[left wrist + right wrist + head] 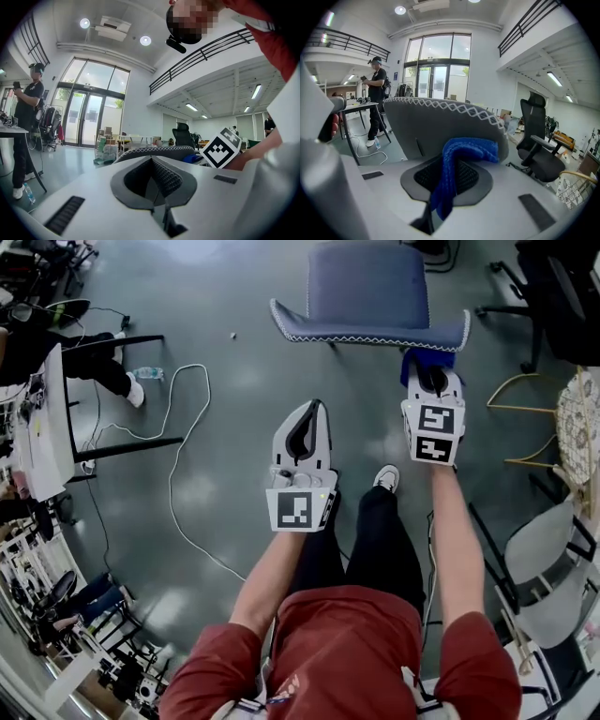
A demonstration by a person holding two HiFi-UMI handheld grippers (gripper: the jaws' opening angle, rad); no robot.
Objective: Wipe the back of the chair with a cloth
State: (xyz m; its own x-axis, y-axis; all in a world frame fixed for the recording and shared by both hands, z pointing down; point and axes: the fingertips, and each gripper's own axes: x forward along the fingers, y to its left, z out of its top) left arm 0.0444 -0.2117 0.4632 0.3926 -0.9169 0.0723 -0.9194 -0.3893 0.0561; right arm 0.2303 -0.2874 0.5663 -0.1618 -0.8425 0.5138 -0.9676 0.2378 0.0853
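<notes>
- Floor (pixel 234 381): grey and glossy, filling most of the head view.
- Chair (pixel 370 292): blue-grey, at 12 to 1 o'clock in the head view, with white zigzag stitching along the near edge. Fills the middle of the right gripper view (pixel 436 126) as a broad curved back, close in front of the tongs.
- Desk (pixel 42 427): at 9 o'clock, well apart from the chair and not part of the job.
- Left tongs (pixel 312 413): near the centre of the head view, at 7 o'clock from the chair's near edge. Pressed together in their own view (pixel 152 176), with nothing between them.
- Right tongs (pixel 428 373): at 1 o'clock, just under the chair's stitched edge. Clamped on the cloth in their own view (pixel 446 177).
- Cloth (pixel 464 150): blue and knitted, rising out of the pinch and flopping toward 2 o'clock against the chair back. Seen in the head view (pixel 427 358) as a blue tuft between tongs and chair. Hard to say whether touching or only just short.
- Step, as judged: cloth brought up to the back, with no sign yet of a wiping stroke.
- Next move: press the loose end flat on the back, then sweep toward 9 o'clock along the stitched edge, keeping the pinch firm.
</notes>
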